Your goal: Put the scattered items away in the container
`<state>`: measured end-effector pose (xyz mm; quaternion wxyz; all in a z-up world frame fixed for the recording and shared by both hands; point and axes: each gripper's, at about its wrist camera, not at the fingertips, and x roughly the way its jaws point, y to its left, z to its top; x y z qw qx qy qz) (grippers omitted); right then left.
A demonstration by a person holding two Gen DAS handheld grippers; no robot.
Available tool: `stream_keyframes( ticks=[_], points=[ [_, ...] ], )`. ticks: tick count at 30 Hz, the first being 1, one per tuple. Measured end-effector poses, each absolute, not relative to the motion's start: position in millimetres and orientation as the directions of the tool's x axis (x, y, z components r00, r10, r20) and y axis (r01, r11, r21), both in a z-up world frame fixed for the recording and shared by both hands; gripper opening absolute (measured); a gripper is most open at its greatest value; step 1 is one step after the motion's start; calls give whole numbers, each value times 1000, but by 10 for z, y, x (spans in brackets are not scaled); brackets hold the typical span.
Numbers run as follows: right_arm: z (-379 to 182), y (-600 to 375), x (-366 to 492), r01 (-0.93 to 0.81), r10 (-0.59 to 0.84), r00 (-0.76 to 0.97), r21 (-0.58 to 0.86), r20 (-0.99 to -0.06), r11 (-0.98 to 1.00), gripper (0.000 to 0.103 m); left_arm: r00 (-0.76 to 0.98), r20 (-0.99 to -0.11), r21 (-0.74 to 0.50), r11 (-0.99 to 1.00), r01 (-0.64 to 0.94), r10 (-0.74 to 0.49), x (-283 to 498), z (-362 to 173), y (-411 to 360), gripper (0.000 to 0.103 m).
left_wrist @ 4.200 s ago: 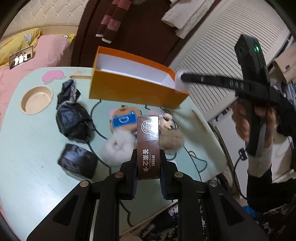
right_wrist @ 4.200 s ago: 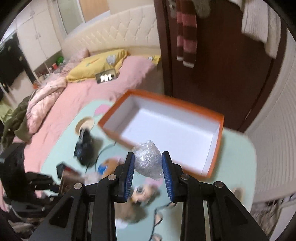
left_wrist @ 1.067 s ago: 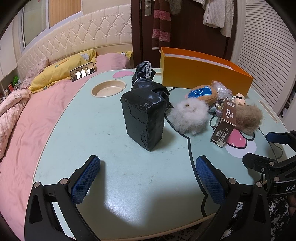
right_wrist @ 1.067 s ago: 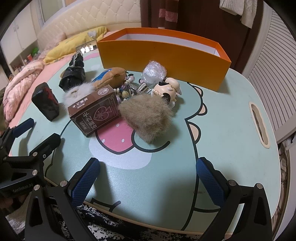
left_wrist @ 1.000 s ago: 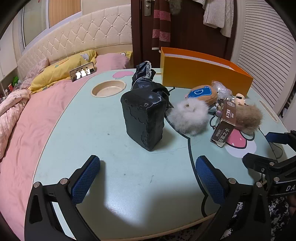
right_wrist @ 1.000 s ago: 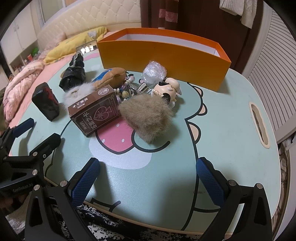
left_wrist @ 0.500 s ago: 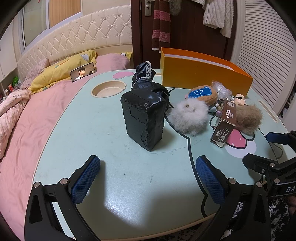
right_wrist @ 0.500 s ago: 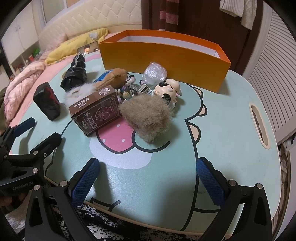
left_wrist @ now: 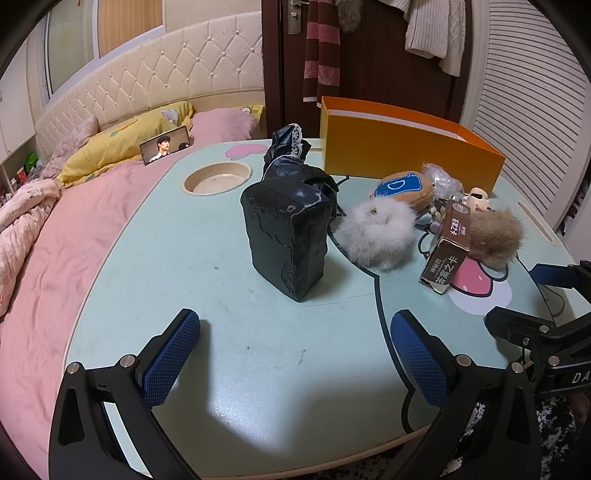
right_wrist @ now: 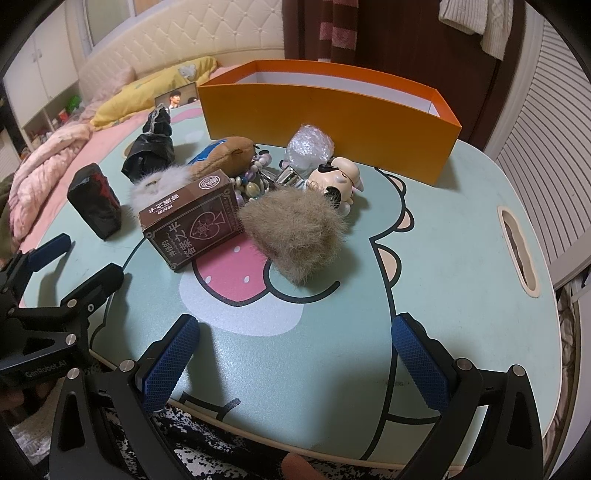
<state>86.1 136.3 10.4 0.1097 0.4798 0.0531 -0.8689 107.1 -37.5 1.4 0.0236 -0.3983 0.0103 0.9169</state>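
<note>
An orange box [right_wrist: 328, 110] [left_wrist: 406, 155] stands open at the table's far side. In front of it lie a brown card box [right_wrist: 192, 218] [left_wrist: 448, 251], a tan fur ball [right_wrist: 295, 232] [left_wrist: 495, 236], a white fur ball [left_wrist: 376, 232], a brown plush with a blue patch [left_wrist: 404, 188] [right_wrist: 227, 155], a clear wrapped ball [right_wrist: 310, 147], a small cow figure [right_wrist: 334, 182], beads [right_wrist: 251, 181], a black block [left_wrist: 286, 236] [right_wrist: 95, 201] and a black bag [right_wrist: 151, 151]. My left gripper [left_wrist: 295, 362] and my right gripper [right_wrist: 295, 362] are open and empty at the near edge.
The mint cartoon table [left_wrist: 184, 258] has a round cup recess [left_wrist: 218, 179] at the far left and a slot handle [right_wrist: 521, 247] at the right. A pink bed [left_wrist: 44, 240] lies to the left, with a phone [left_wrist: 166, 147] propped on it. A dark door [right_wrist: 406, 33] stands behind.
In the oldest frames each gripper held an item above the box: the left the card box, the right the wrapped ball. Over the last second both stay open and still; only the right view rose slightly.
</note>
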Motion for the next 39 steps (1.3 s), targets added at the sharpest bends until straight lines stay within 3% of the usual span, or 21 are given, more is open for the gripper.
stream_keyframes(
  ticks=[9,16,18,24,28,30,35,37,39],
  points=[
    [103,1349,895,258,-155,-538,13,-829,-966,103,-689,-723,-13,-999,-53,46,1086,26,-406,103],
    [112,1382,917,259,-172,-566,24,-806,-966,103,-773,-621,-170,-985,-27,129,1188,254,-782,103],
    [149,1438,926,268,-217,-581,67,-785,-961,96,-782,-602,-218,-975,-34,161,1170,322,-918,102],
    [366,1601,989,258,-255,-693,98,-674,-961,91,-759,-627,-217,-975,-47,176,910,416,-1034,90],
    [391,1583,873,266,-288,-671,141,-683,-954,86,-720,-647,-277,-957,-83,250,750,404,-947,89],
    [384,1555,815,273,-307,-655,163,-690,-948,81,-711,-649,-305,-949,-85,272,682,402,-925,82],
    [359,1517,728,280,-317,-649,170,-692,-945,80,-697,-667,-297,-952,-78,265,566,358,-880,78],
    [325,1518,678,292,-328,-632,177,-702,-940,78,-686,-672,-304,-949,-85,277,547,328,-855,69],
    [295,1504,636,307,-346,-611,190,-712,-933,70,-672,-685,-297,-950,-94,280,524,281,-809,62]
  ],
)
